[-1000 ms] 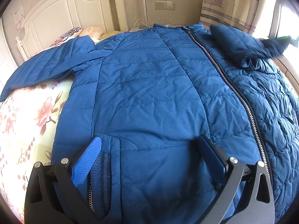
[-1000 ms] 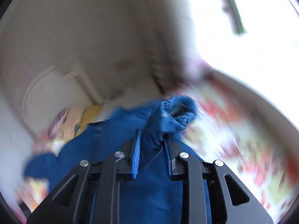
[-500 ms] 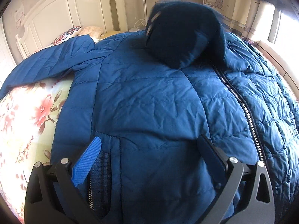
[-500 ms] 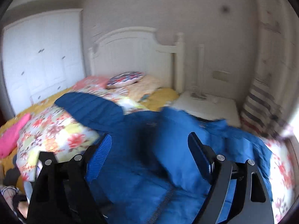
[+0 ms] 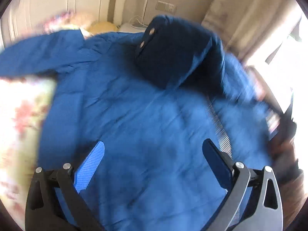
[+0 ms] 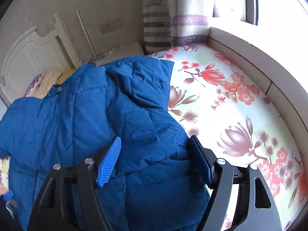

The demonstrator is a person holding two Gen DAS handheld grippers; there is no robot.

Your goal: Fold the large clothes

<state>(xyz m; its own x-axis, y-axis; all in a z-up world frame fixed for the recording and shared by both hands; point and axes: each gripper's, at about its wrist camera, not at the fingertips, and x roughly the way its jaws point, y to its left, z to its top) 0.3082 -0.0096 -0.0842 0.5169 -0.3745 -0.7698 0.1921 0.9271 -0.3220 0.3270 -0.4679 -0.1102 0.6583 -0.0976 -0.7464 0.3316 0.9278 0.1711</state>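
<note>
Blue jacket point(image 5: 146, 127) spread on the bed point(image 6: 240, 104), 1 sleeve point(image 5: 173, 53) folded across its chest. My left gripper point(image 5: 154, 165) and right gripper point(image 6: 154, 159) both gape, holding nothing. Next: pinch the far sleeve cuff, fold inward flat.

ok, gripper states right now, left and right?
Left gripper: open, holding nothing, over the blue jacket.
Right gripper: open, jacket fabric lies between the fingers, not clamped.

left wrist: close, blurred, apparently headboard-facing | right wrist: close, window-facing | shared: jacket point(image 5: 154, 125)
</note>
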